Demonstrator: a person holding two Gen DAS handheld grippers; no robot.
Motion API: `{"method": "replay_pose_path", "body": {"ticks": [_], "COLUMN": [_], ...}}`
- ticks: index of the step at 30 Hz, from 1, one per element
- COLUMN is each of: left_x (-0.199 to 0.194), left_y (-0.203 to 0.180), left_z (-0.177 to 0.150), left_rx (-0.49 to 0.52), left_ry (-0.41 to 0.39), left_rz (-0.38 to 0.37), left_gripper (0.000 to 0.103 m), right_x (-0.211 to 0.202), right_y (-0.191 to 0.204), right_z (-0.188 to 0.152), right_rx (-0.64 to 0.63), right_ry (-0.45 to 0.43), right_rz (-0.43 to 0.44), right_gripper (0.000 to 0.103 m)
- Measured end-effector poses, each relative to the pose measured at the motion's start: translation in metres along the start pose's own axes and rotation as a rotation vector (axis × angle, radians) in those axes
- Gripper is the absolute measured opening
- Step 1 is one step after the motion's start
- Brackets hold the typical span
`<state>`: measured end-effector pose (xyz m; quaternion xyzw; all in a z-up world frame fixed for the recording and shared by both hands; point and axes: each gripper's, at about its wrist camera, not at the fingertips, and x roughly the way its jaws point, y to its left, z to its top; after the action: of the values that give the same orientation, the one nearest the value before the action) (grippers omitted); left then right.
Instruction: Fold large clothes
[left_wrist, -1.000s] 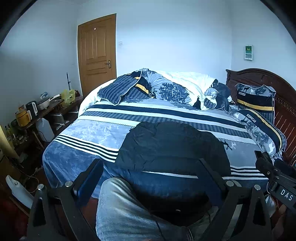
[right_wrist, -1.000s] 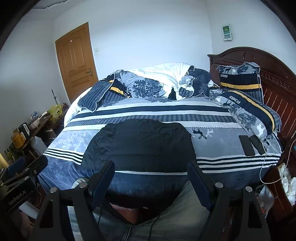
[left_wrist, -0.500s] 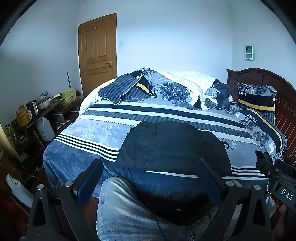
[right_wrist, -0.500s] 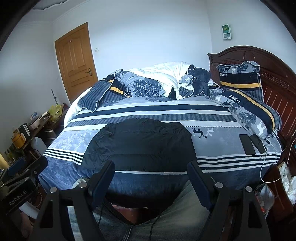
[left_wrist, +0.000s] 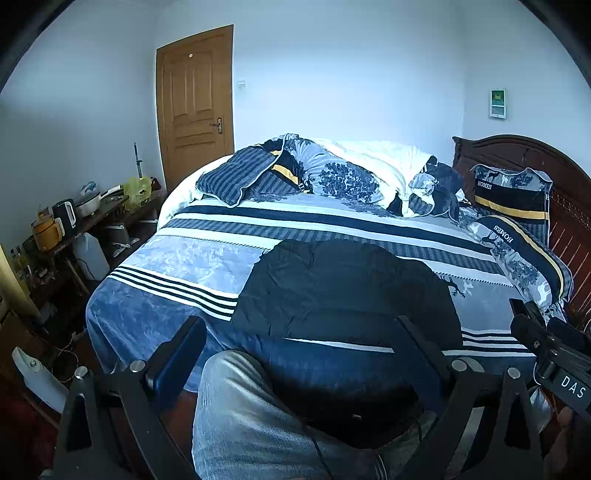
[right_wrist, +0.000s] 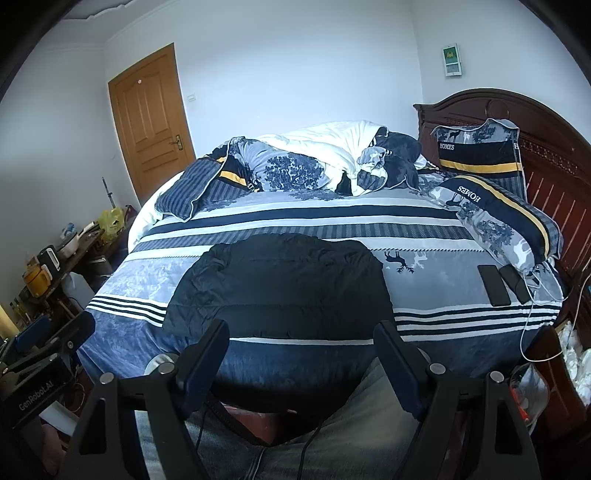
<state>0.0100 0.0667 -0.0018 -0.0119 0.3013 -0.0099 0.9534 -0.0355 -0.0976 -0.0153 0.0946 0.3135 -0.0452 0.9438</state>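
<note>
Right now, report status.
Left gripper and right gripper open, empty. Black jacket lies on bed, ungripped. Two phones beside it.

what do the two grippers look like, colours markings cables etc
Both are matte black frames with silver bolt heads and two flat, paddle-shaped fingers faced with dark blue pads. The left gripper shows white "GenRobot.AI" lettering on its body in the right wrist view; the right gripper shows white "DAS" lettering in the left wrist view. Thin black cables trail below each, over the person's grey jeans.
</note>
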Motion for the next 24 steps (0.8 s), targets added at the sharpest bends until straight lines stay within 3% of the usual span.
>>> {"method": "replay_pose_path", "body": {"ticks": [24], "left_x": [0.0002], "left_y": [-0.0014], "left_z": [0.0000], "left_rx": [0.002], "left_ry": [0.000], "left_rz": [0.000], "left_gripper": [0.099], "right_x": [0.0000], "right_y": [-0.0009], "right_z": [0.0015], "right_rx": [0.000], "right_ry": [0.000], "right_rz": [0.001], "right_gripper": [0.083]}}
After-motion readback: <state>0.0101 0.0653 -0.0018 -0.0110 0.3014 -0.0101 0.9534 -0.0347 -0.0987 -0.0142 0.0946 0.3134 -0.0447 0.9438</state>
